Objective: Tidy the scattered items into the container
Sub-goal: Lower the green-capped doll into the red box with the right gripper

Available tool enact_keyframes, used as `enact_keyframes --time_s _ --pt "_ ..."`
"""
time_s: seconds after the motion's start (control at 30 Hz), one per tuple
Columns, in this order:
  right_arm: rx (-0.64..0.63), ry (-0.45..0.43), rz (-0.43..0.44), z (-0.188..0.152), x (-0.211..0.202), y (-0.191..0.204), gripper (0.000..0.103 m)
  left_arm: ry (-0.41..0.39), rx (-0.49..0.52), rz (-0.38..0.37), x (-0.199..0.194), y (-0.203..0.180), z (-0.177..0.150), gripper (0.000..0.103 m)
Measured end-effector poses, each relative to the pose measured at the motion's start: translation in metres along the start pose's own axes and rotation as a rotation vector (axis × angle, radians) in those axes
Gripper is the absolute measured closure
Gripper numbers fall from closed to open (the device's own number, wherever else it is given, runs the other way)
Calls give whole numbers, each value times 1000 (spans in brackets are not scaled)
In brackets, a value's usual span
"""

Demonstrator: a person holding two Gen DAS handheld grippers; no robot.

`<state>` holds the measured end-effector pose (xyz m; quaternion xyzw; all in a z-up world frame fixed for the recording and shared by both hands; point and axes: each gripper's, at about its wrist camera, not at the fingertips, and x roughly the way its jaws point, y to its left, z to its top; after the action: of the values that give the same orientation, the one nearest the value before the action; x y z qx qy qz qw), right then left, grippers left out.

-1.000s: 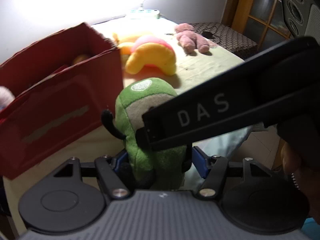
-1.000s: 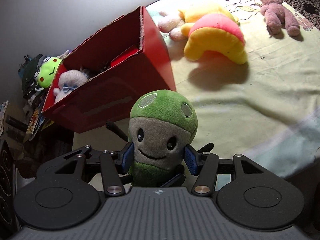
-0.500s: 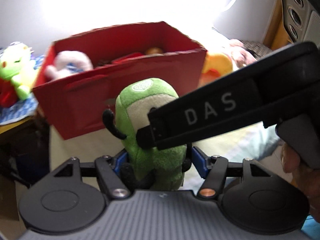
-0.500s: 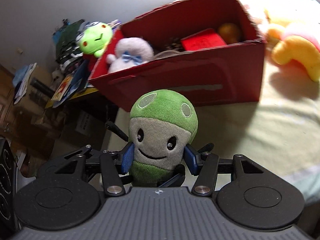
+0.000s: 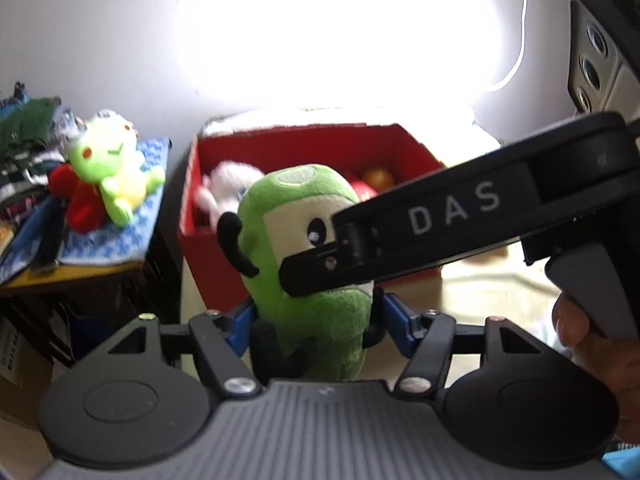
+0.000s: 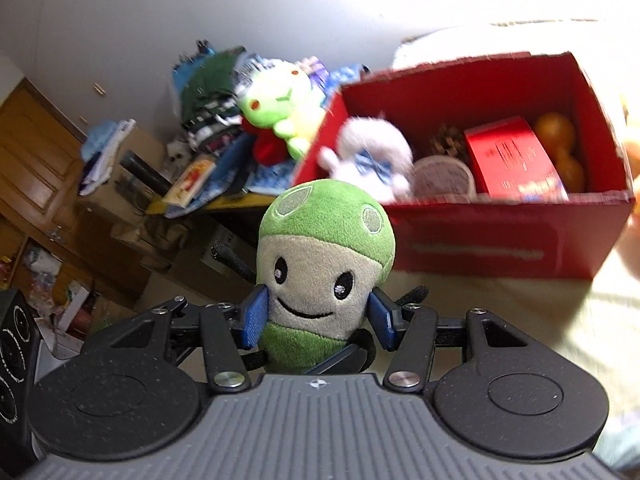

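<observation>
A green mushroom plush [image 6: 324, 240] with a grey smiling face is held by both grippers at once. My right gripper [image 6: 316, 320] is shut on the sides of its face, blue pads pressing in. My left gripper [image 5: 316, 320] is shut on its lower green body [image 5: 320, 312]. One of the right gripper's fingers [image 5: 320, 268] crosses in front of the plush in the left wrist view. Just beyond stands the open red cardboard box [image 6: 500, 256] [image 5: 208, 252], holding a white plush [image 6: 372, 152], a red packet [image 6: 512, 160], an orange item [image 6: 556, 136] and a round tub [image 6: 440, 176].
A green frog plush [image 5: 108, 176] [image 6: 284, 108] lies on a cluttered side table left of the box. Wooden cabinets [image 6: 36, 168] stand further left. The box rests on a pale sheet [image 6: 520, 320]. A person's hand [image 5: 580, 340] grips the right tool.
Both views have swung left and risen, with the plush fixed in both grippers. The box now faces me with its inside showing. The yellow and pink plushes have left view.
</observation>
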<state>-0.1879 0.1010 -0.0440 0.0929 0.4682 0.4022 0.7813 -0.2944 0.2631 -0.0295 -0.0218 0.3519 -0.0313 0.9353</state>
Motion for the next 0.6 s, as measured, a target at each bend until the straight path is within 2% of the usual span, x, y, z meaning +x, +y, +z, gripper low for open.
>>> enact_keyframes --time_s 0.1,0.33,0.47,0.6 --pt "-22 -41 26 14 -11 4 47 -49 -8 -2 -13 2 14 38" --pt "-67 -151 59 56 -26 6 47 -150 23 25 8 13 68 38" --pt "-92 -185 51 77 -25 3 47 -170 32 37 22 13 89 38" --pt "-90 -186 42 92 -15 -7 47 -158 18 24 37 13 102 38"
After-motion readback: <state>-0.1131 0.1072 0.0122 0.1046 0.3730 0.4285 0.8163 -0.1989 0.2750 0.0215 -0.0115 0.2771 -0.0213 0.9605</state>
